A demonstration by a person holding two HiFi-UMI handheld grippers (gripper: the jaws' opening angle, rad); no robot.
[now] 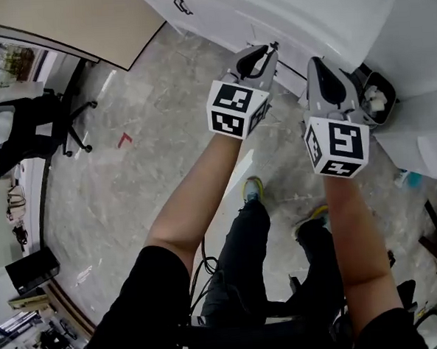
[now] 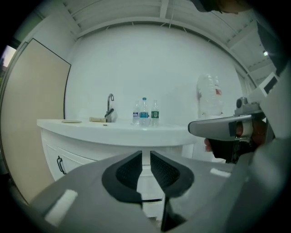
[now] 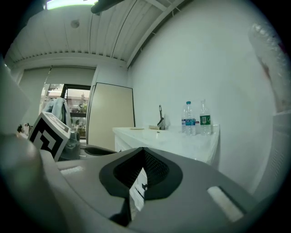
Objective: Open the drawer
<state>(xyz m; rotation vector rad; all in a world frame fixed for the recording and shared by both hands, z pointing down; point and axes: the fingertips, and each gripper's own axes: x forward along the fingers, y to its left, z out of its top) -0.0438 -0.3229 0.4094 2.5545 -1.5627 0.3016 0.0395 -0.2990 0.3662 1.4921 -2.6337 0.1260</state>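
Two grippers are hovering side by side near the white cabinet (image 1: 216, 19). The left gripper (image 2: 146, 157) is holding its jaws a thin gap apart, empty, pointing at the closed drawer front (image 2: 146, 179) just ahead. The right gripper (image 3: 143, 154) is showing its jaws pressed together on nothing.

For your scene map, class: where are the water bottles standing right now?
In the left gripper view, the bottles stand near the centre on the white counter, against the wall, just right of the faucet.
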